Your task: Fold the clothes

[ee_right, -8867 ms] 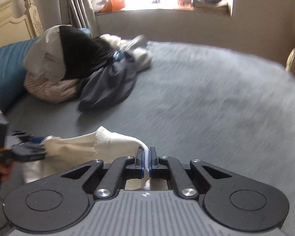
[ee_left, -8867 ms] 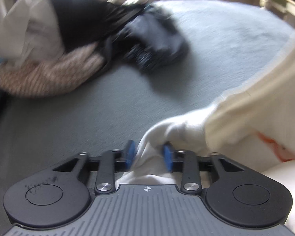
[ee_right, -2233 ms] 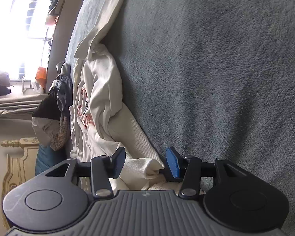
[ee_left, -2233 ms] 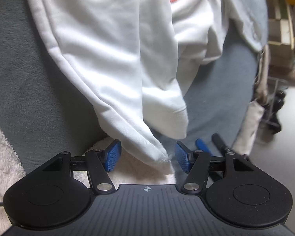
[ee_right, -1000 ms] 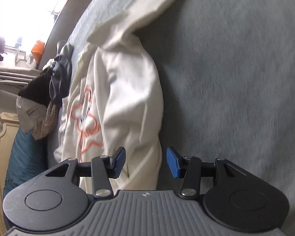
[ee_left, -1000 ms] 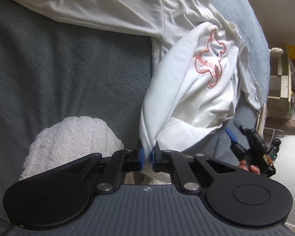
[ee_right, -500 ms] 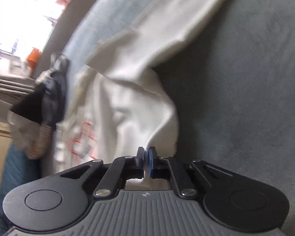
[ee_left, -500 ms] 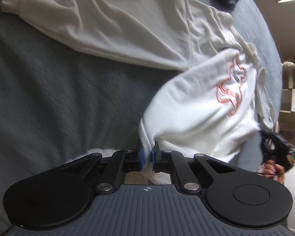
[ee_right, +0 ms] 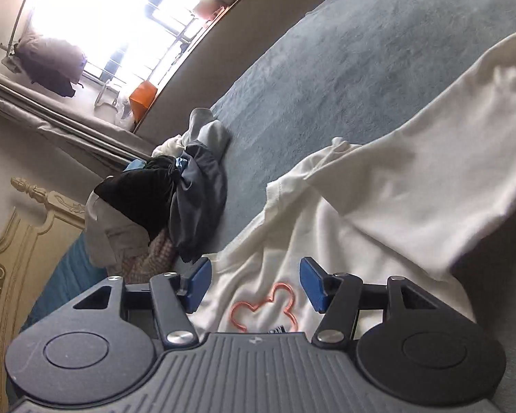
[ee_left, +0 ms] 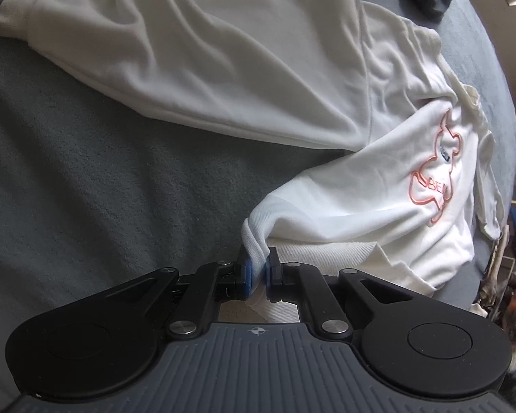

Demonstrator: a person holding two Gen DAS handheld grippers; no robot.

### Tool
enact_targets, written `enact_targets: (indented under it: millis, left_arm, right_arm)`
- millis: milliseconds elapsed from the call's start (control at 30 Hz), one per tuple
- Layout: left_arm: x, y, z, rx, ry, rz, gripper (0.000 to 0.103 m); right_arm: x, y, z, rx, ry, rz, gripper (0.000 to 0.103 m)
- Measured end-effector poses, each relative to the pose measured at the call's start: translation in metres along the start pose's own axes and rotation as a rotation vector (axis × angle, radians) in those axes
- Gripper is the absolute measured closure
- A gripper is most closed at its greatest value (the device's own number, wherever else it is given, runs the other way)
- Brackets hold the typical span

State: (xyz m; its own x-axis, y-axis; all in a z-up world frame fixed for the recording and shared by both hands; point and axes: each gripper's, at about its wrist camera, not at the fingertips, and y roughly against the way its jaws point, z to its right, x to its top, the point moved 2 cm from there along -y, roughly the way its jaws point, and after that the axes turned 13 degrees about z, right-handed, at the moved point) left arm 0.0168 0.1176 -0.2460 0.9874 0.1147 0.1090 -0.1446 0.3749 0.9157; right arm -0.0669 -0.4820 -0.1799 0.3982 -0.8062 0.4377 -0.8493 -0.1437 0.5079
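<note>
While your left gripper [ee_left: 257, 268] pinches the ribbed hem corner of the white sweatshirt [ee_left: 292, 103] tight between its blue pads, your right gripper [ee_right: 254, 280] hovers over the chest of the same garment with its jaws spread wide and nothing between them. The sweatshirt lies crumpled on the grey-blue bedspread [ee_left: 86, 189], one long sleeve [ee_left: 137, 51] stretched out across the blanket away from the body. Its orange outline logo [ee_right: 265, 306] sits directly under your open right jaws. Beyond the sweatshirt, a pile of dark and pale clothes [ee_right: 168, 206] rests near the cream headboard [ee_right: 20, 241], below the bright window [ee_right: 103, 17].
</note>
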Motion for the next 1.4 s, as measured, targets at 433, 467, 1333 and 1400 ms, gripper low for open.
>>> enact_targets:
  millis: [433,467,1333,1400]
  left_arm:
    - [-0.005,0.001,0.004,0.023,-0.025,-0.004,0.098]
    - [-0.008,0.005,0.004,0.018,-0.023,0.002,0.098]
    - [-0.045,0.092,0.004,-0.21,-0.02,0.053,0.098]
    - [-0.051,0.091,0.003,-0.214,-0.036,0.035,0.098]
  right_arm:
    - [-0.089,0.044,0.12,-0.266,-0.249,-0.252,0.063]
    - [-0.09,0.039,0.12,-0.251,-0.278,-0.245,0.063]
    - [-0.085,0.238,0.076,-0.204,-0.351,-0.083,0.1]
    - [-0.102,0.27,0.085,-0.227,-0.391,-0.075,0.1]
